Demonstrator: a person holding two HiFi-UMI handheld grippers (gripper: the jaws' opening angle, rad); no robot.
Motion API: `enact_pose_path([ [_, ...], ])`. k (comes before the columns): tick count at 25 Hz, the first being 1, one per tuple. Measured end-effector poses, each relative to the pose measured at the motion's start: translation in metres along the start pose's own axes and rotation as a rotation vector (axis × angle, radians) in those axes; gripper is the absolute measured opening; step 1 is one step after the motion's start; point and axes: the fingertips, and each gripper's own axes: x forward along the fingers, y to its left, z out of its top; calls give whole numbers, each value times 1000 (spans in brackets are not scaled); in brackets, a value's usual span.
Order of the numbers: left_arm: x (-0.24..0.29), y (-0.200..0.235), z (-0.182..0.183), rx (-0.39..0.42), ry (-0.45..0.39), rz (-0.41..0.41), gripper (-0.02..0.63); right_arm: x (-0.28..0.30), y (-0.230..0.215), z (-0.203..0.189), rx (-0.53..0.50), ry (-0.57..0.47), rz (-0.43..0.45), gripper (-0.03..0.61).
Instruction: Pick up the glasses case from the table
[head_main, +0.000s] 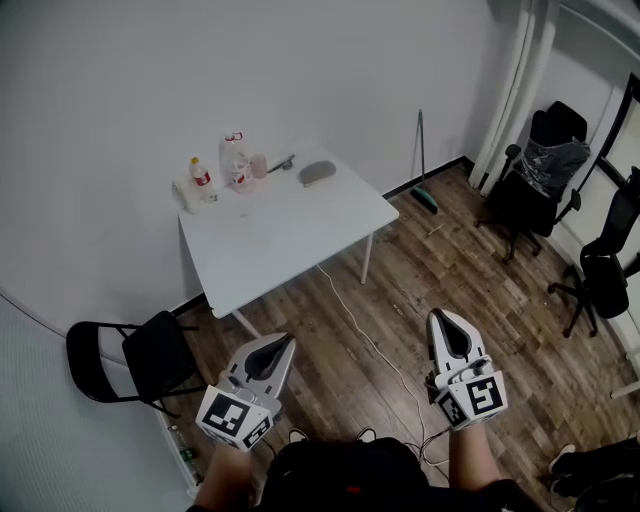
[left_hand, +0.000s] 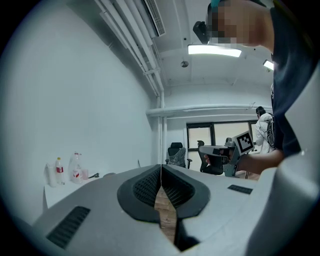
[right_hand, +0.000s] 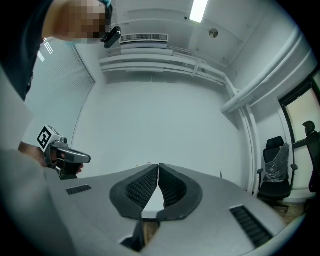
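The grey oval glasses case lies near the far right corner of the white table, against the wall. My left gripper hangs over the wooden floor, well short of the table, jaws shut and empty. My right gripper is held level to its right, also shut with nothing in it. In the left gripper view the shut left gripper points past the table's bottles, and the right gripper shows beside it. The right gripper view shows the shut right gripper against the white wall, with the left gripper at the left.
Two plastic bottles, a small pink cup and a dark tool stand at the table's back. A black folding chair stands left of the table; office chairs are at the right. A cable runs across the floor; a broom leans on the wall.
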Motion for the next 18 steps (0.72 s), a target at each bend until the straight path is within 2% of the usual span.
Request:
enact_pose_path([
  [8, 42, -27, -13, -28, 23, 60, 21, -21, -63, -29, 47, 43, 46, 23],
  [18, 106, 4, -25, -36, 37, 50, 23, 25, -100, -58, 20, 91, 74, 23],
])
